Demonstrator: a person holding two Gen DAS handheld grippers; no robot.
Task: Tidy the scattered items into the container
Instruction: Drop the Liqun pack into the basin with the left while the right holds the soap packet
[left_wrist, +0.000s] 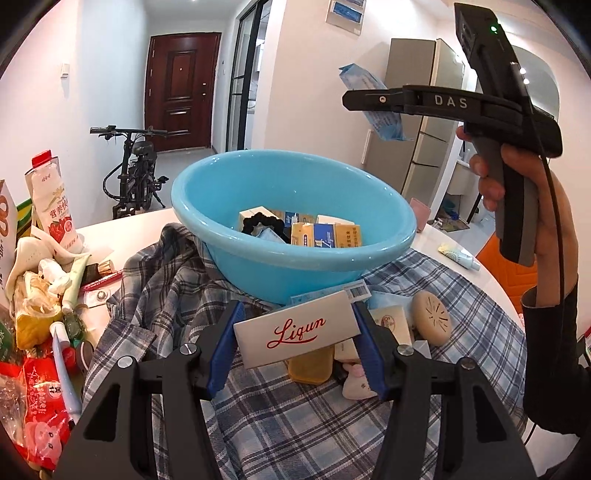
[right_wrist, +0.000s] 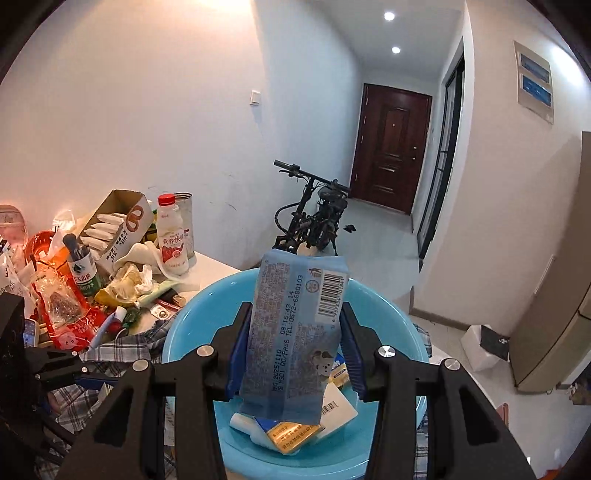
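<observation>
Right now both grippers are loaded: the right gripper (right_wrist: 291, 350) has its fingers clamped on a blue packet (right_wrist: 295, 332) above the basin (left_wrist: 207, 206), while the left gripper (left_wrist: 295, 347) pinches a white box (left_wrist: 297, 332) at the basin's six o'clock. Releasing the tall packet off-centre could tip it over the rim onto the bench.

My left gripper (left_wrist: 295, 345) clamps a silver Liqun box (left_wrist: 297, 334) between its blue pads (left_wrist: 226, 343). Beyond the fingertips sits the blue basin (left_wrist: 229, 221); above right, my right gripper (left_wrist: 364, 101) holds a blue packet (left_wrist: 384, 125).
</observation>
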